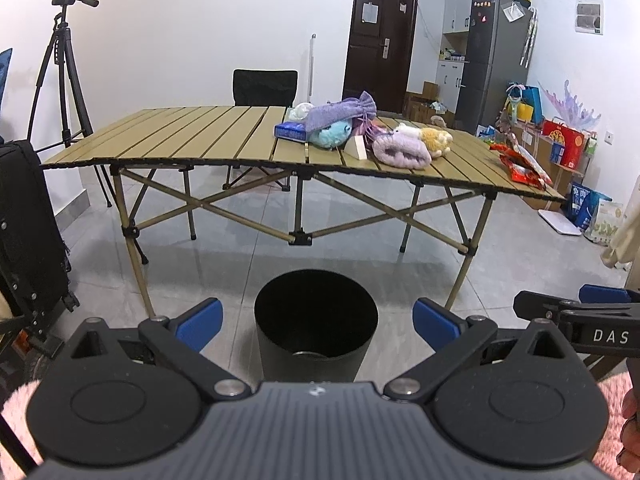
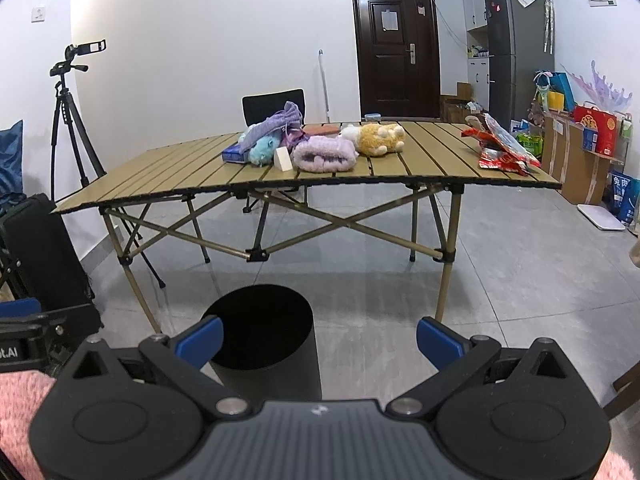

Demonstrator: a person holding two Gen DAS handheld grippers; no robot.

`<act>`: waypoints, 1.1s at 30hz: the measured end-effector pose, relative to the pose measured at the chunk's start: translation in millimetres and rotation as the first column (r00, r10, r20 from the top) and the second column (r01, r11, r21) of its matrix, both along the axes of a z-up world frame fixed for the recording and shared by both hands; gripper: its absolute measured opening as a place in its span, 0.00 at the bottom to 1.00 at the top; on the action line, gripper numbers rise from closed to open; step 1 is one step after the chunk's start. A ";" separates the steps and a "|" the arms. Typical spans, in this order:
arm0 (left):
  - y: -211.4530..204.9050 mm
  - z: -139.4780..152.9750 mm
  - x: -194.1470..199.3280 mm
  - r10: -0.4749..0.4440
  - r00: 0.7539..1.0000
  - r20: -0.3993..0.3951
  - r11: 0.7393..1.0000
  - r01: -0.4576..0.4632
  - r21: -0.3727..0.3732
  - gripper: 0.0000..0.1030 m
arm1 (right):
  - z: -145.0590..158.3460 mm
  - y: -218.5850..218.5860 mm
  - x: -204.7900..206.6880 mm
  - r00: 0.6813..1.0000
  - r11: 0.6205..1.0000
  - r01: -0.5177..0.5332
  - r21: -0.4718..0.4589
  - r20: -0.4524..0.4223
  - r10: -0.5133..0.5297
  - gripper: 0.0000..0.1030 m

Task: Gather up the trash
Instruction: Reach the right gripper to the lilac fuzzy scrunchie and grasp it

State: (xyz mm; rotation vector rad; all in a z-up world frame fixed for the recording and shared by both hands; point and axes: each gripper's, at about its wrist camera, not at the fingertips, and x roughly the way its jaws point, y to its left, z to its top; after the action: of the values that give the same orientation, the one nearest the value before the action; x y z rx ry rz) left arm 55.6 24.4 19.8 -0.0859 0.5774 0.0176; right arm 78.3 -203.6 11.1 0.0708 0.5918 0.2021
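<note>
"DAS" reads in white on the right gripper [image 1: 576,312] seen from the left gripper [image 1: 318,320], both with jaws spread wide and empty above the upright black trash bin [image 1: 316,324], while red snack wrappers [image 2: 500,148] lie lengthwise along the surface [image 2: 180,176] at its right end.

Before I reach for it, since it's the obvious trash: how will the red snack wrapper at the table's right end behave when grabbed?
The red snack wrapper looks crumpled and torn open, so it will probably be floppy and crush between the fingers. It seems thin and glossy, so likely light and somewhat slippery. It lies near the table edge, so a push might slide it off.
</note>
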 end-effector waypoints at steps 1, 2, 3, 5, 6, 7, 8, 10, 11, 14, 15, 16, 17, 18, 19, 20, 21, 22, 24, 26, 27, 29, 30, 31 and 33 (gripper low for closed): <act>0.8 0.5 4.8 0.000 1.000 0.001 1.000 0.000 -0.002 1.00 | 0.1 0.9 3.6 1.000 1.000 0.000 0.000 0.000 0.000 1.00; 1.5 1.1 9.8 -0.001 1.000 0.003 1.000 0.001 -0.004 1.00 | 0.2 1.9 8.7 1.000 1.000 0.000 0.000 0.000 0.000 1.00; 2.4 1.7 15.2 -0.001 1.000 0.005 1.000 0.001 -0.006 1.00 | 0.7 2.6 14.9 1.000 1.000 0.001 0.003 0.001 -0.001 1.00; 4.5 2.2 25.9 -0.001 1.000 0.007 1.000 0.001 -0.009 1.00 | 1.4 4.0 24.1 1.000 1.000 0.000 0.005 0.001 0.000 1.00; 5.0 1.9 30.4 0.000 1.000 0.006 1.000 0.000 -0.010 1.00 | 1.7 4.6 30.5 1.000 1.000 -0.001 0.006 0.001 0.001 1.00; 5.8 2.2 35.4 0.000 1.000 0.007 1.000 0.000 -0.011 1.00 | 1.9 5.2 34.4 1.000 1.000 -0.002 0.007 0.001 0.002 1.00; 6.8 2.5 40.9 0.001 1.000 0.008 1.000 -0.001 -0.011 1.00 | 2.5 5.5 42.4 1.000 1.000 -0.003 0.009 0.002 0.003 1.00; 7.9 3.0 50.6 0.002 1.000 0.012 1.000 -0.002 -0.013 1.00 | 3.5 7.1 51.3 1.000 1.000 -0.004 0.010 0.003 0.004 1.00; 8.6 3.4 55.4 0.004 1.000 0.013 1.000 -0.004 -0.014 1.00 | 4.2 7.4 59.2 1.000 1.000 -0.006 0.012 0.006 0.006 1.00; 11.2 3.5 68.8 0.008 1.000 0.016 1.000 -0.008 -0.017 1.00 | 5.6 10.3 73.4 1.000 1.000 -0.006 0.014 0.011 0.006 1.00; 11.9 3.7 73.5 0.008 1.000 0.016 1.000 -0.008 -0.019 1.00 | 6.0 10.7 79.9 1.000 1.000 -0.006 0.017 0.014 0.006 1.00; 13.2 3.9 77.6 0.009 1.000 0.017 1.000 -0.008 -0.021 1.00 | 6.5 11.3 83.9 1.000 1.000 -0.007 0.018 0.016 0.006 1.00; 14.5 3.8 82.7 0.008 1.000 0.018 1.000 -0.008 -0.024 1.00 | 6.9 12.1 91.6 1.000 1.000 -0.007 0.019 0.017 0.006 1.00; 15.4 3.9 87.4 0.009 1.000 0.019 1.000 -0.008 -0.026 1.00 | 7.0 12.5 95.2 1.000 1.000 -0.006 0.018 0.017 0.006 1.00; 16.6 5.0 91.2 0.009 1.000 0.022 1.000 -0.009 -0.030 1.00 | 7.2 13.1 98.9 1.000 1.000 -0.006 0.016 0.018 0.005 1.00; 18.4 5.4 96.3 0.010 1.000 0.026 0.999 -0.009 -0.034 1.00 | 7.7 13.9 103.5 1.000 1.000 -0.006 0.014 0.020 0.006 1.00; 19.9 6.2 100.8 0.011 1.000 0.029 0.999 -0.010 -0.037 1.00 | 8.5 14.5 108.7 1.000 1.000 -0.006 0.012 0.025 0.005 1.00; 21.3 6.8 105.7 0.012 0.999 0.031 0.999 -0.010 -0.041 1.00 | 9.3 15.0 112.2 1.000 1.000 -0.005 0.010 0.029 0.005 1.00; 24.3 7.3 115.1 0.014 0.999 0.035 0.999 -0.012 -0.047 1.00 | 10.7 15.7 121.4 0.999 1.000 -0.001 0.009 0.038 0.001 1.00; 26.6 8.1 124.1 0.016 0.999 0.040 0.999 -0.014 -0.050 1.00 | 11.0 16.2 129.4 0.999 1.000 0.002 0.010 0.043 -0.003 1.00; 27.4 8.6 128.3 0.016 0.999 0.042 0.999 -0.014 -0.051 1.00 | 11.3 16.2 135.3 0.999 1.000 0.002 0.014 0.046 -0.003 1.00; 29.3 9.5 138.2 0.017 0.999 0.046 0.999 -0.015 -0.051 1.00 | 12.5 16.8 141.7 0.999 1.000 0.004 0.019 0.052 -0.005 1.00; 29.8 9.9 143.6 0.016 0.999 0.048 0.999 -0.014 -0.051 1.00 | 13.2 17.0 148.4 0.998 1.000 0.002 0.024 0.055 -0.003 1.00; 30.6 10.3 148.4 0.017 0.999 0.050 0.999 -0.014 -0.051 1.00 | 13.4 17.1 152.4 0.998 1.000 0.000 0.027 0.057 -0.002 1.00; 31.5 11.2 157.7 0.018 0.998 0.057 0.999 -0.015 -0.052 1.00 | 15.5 18.5 162.3 0.998 1.000 -0.002 0.029 0.069 0.000 1.00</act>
State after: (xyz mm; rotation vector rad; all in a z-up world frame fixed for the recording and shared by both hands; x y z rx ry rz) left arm 213.3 55.8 31.0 -0.1412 0.5200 0.0159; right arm 240.6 -185.1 26.5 0.0917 0.5198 0.2131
